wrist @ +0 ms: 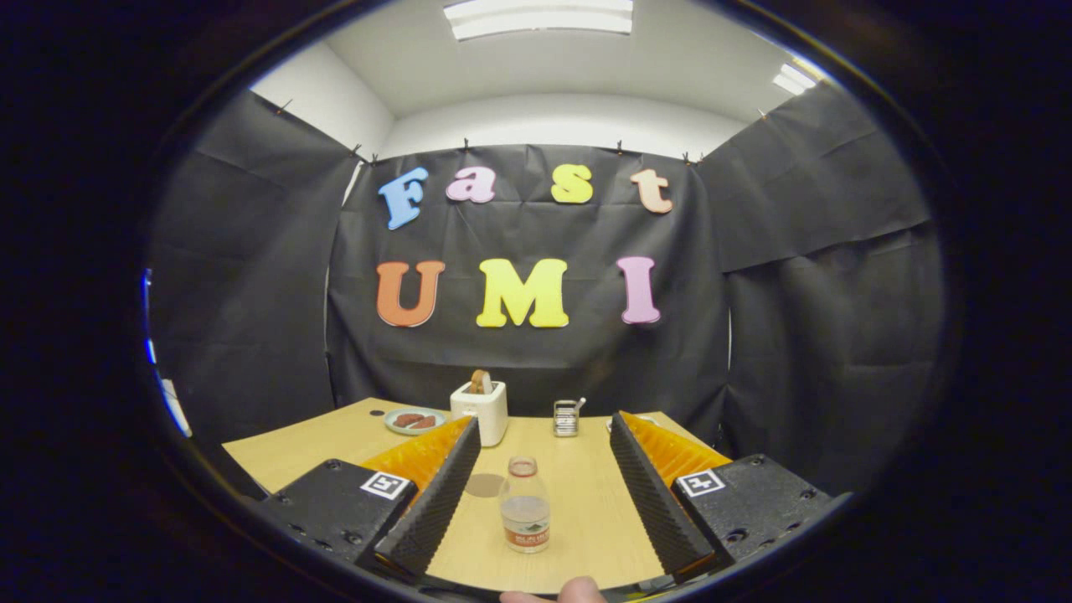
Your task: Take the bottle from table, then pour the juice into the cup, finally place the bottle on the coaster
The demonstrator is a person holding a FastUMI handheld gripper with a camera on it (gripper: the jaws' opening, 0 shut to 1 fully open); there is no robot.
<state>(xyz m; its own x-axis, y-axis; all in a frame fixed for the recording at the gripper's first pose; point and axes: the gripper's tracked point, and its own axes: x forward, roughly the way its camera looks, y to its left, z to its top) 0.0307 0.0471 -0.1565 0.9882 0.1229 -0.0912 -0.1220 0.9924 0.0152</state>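
Observation:
A small clear bottle (524,505) with an orange label stands upright on the wooden table (586,502). It sits between my two fingers, closer to the left one and touching neither. My gripper (544,425) is open wide, with its fingers reaching past the bottle on both sides. A round brown coaster (484,484) lies flat just left of the bottle, beside the left finger. A small metallic cup (566,417) with something sticking out of it stands farther back, beyond the fingertips.
A white toaster (480,409) with a slice of bread stands at the back, just beyond the left fingertip. A plate (414,420) with food lies to its left. A person's fingertip (572,591) shows at the near table edge.

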